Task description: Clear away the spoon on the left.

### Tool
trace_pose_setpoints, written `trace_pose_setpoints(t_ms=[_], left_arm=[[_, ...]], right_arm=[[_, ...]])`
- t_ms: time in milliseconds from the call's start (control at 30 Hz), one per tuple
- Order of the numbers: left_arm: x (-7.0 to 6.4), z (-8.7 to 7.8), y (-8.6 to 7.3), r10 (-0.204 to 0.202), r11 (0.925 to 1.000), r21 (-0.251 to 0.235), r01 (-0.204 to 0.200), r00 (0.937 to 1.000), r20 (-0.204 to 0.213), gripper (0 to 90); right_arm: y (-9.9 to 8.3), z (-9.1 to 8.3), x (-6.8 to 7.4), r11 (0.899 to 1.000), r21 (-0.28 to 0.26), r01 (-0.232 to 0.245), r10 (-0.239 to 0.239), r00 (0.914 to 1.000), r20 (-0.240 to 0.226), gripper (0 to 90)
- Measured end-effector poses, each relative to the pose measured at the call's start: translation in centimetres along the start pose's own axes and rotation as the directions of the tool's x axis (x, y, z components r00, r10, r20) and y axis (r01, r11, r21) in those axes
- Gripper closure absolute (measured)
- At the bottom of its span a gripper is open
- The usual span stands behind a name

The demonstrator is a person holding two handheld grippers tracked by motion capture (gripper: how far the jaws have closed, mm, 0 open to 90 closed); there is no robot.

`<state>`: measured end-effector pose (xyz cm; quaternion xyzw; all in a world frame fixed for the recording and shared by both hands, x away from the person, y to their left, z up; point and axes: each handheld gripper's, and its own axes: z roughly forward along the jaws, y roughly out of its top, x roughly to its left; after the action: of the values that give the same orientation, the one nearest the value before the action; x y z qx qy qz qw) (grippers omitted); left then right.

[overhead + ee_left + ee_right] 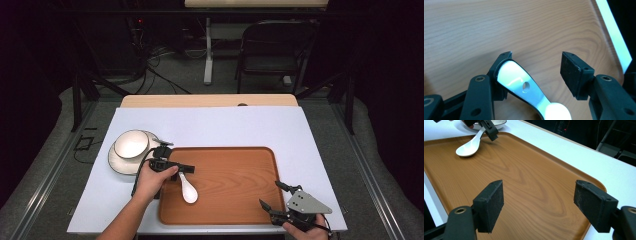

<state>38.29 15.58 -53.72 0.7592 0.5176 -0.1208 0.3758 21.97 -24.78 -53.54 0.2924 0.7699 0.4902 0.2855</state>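
Note:
A white ceramic spoon [188, 190] lies on the brown wooden tray [235, 175], near its left side. My left gripper [182, 167] is open over the spoon's handle. In the left gripper view the handle's end [516, 80] rests against the left pad, while the right pad [571, 72] stands well apart from it. My right gripper [272, 195] is open and holds nothing, low over the tray's near right corner. The right gripper view has its jaws wide apart over the tray [529, 177], with the spoon [469, 146] and the left gripper [488, 128] far off.
A white bowl [131, 144] sits on a white plate [117, 162] left of the tray, just behind my left hand. The tray rests on a white table top [210, 125]. A black chair [275, 45] stands beyond the table's far edge.

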Motion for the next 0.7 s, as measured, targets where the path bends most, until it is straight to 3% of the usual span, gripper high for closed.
trace_pose_setpoints(t_ms=[167, 333, 700], left_arm=[[-0.10, 0.34, -0.18, 0.048, 0.9988, -0.008, -0.048, 0.9983, -0.034, 42.9], [-0.73, 0.65, -0.25, 0.106, 0.9943, 0.008, -0.106, 0.9902, -0.090, 42.2], [-0.86, 0.86, 0.01, 0.068, 0.9975, 0.028, -0.065, 0.9912, -0.113, 40.2]], right_arm=[[-0.01, 0.04, -0.01, 1.000, 0.002, -0.001, 0.001, 1.0000, 0.001, 23.6], [-0.01, 0.04, 0.00, 1.000, 0.002, -0.002, 0.002, 1.0000, 0.000, 23.6], [-0.01, 0.03, -0.01, 1.000, 0.002, -0.001, 0.001, 1.0000, 0.000, 23.6]])
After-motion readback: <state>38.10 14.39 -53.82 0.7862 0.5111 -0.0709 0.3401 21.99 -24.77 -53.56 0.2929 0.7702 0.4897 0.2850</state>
